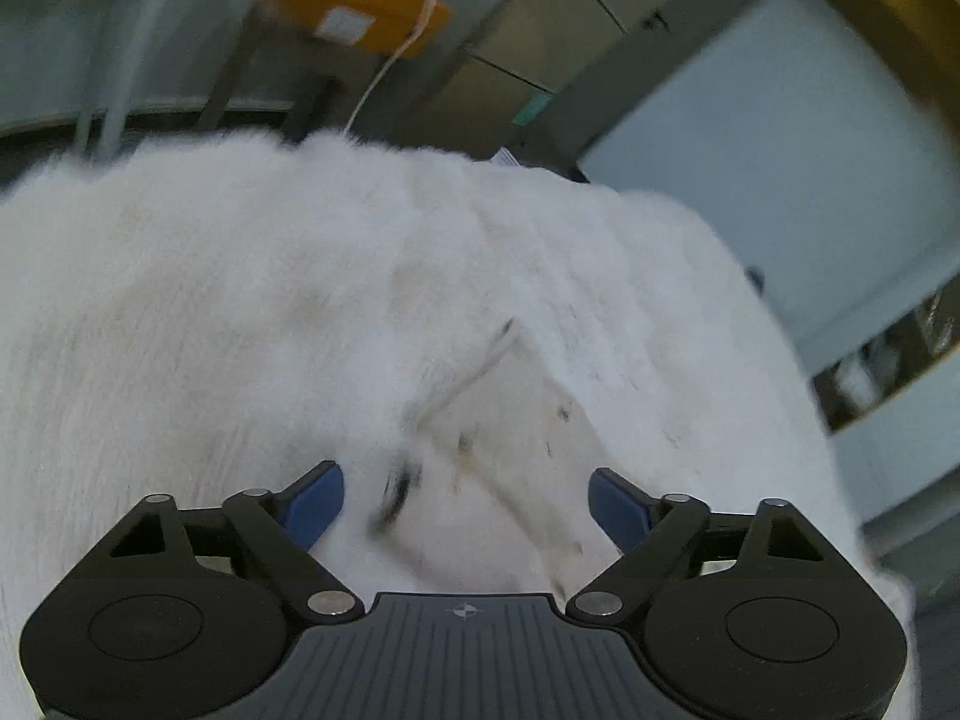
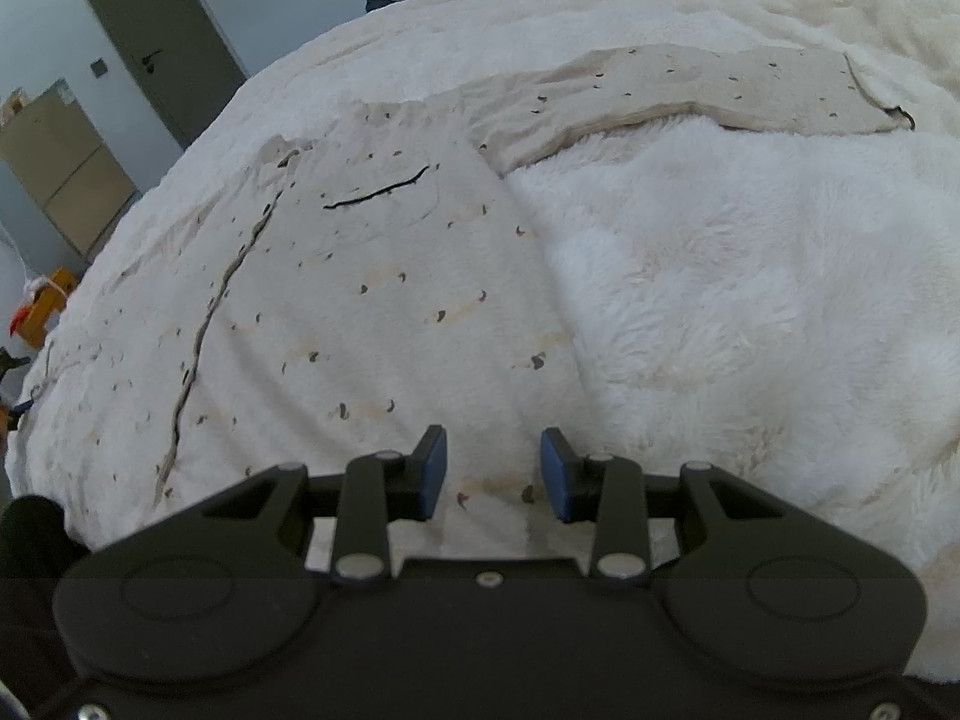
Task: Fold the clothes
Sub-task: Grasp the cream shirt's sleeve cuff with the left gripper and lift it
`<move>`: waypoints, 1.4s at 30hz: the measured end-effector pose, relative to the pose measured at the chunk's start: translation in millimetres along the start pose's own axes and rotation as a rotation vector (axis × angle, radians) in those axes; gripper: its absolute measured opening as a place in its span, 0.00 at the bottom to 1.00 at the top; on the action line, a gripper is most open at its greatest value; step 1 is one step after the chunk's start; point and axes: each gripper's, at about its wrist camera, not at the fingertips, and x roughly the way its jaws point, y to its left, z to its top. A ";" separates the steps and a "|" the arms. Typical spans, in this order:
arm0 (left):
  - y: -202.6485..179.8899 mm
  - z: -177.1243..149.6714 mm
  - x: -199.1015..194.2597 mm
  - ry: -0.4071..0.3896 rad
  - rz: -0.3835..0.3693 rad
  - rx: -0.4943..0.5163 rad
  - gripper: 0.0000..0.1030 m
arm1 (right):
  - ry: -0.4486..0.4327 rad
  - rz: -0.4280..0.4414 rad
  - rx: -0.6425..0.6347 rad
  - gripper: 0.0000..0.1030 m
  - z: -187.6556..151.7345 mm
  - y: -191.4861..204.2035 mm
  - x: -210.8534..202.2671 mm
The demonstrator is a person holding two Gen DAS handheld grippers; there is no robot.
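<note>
A cream garment with small dark prints lies spread flat on a fluffy white blanket. One of its sleeves stretches away to the right. A dark zipper line runs down its left part. My right gripper hovers over the garment's near edge, jaws partly apart, and the pads are not pressing on the cloth. In the blurred left wrist view, my left gripper stands wide open just above a printed stretch of the garment with a seam, and nothing is pinched.
The blanket covers a bed that fills both views. Beyond the bed's edge are an orange box, also the orange box at far left, a dark door and a beige cabinet.
</note>
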 end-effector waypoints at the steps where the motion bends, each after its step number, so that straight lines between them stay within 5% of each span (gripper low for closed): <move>1: 2.4 -9.8 -1.9 0.012 -0.040 -0.037 0.73 | 0.004 0.000 -0.006 0.34 0.0 1.0 0.7; 4: 7.7 -25.2 8.4 0.043 -0.179 -0.152 0.73 | 0.006 0.006 -0.001 0.34 0.5 -0.9 1.0; 10: 3.6 -37.0 47.3 -0.031 -0.225 -0.291 0.69 | -0.009 0.006 0.003 0.34 -0.3 -0.3 -1.3; 14: 12.0 -39.0 70.1 -0.066 -0.192 -0.378 0.03 | -0.011 0.003 0.005 0.34 -1.0 -0.9 -1.8; 19: 21.7 -33.2 50.7 -0.201 -0.240 -0.395 0.02 | -0.011 0.010 0.004 0.34 -0.7 -2.4 -2.5; 23: 25.2 -31.3 55.2 -0.159 -0.140 -0.378 0.13 | -0.021 0.022 0.021 0.34 -0.6 -6.5 -3.6; 27: 33.6 -23.9 62.8 -0.129 -0.191 -0.390 0.24 | -0.019 0.035 0.025 0.34 -0.1 -8.9 -2.8; 28: 30.9 -18.4 64.3 -0.138 -0.187 -0.371 0.19 | -0.021 0.037 0.024 0.34 -0.2 -9.0 -3.3; 29: 26.2 -17.6 64.1 -0.146 -0.180 -0.354 0.03 | -0.023 0.039 0.023 0.34 -0.4 -9.1 -3.8; 36: -57.1 -5.9 23.3 -0.308 -0.154 -0.050 0.02 | -0.061 0.068 0.041 0.34 -1.8 -12.2 -10.2; 42: -188.8 -21.2 -24.0 -0.479 -0.240 0.353 0.02 | -0.091 0.102 0.066 0.34 -4.1 -19.2 -16.1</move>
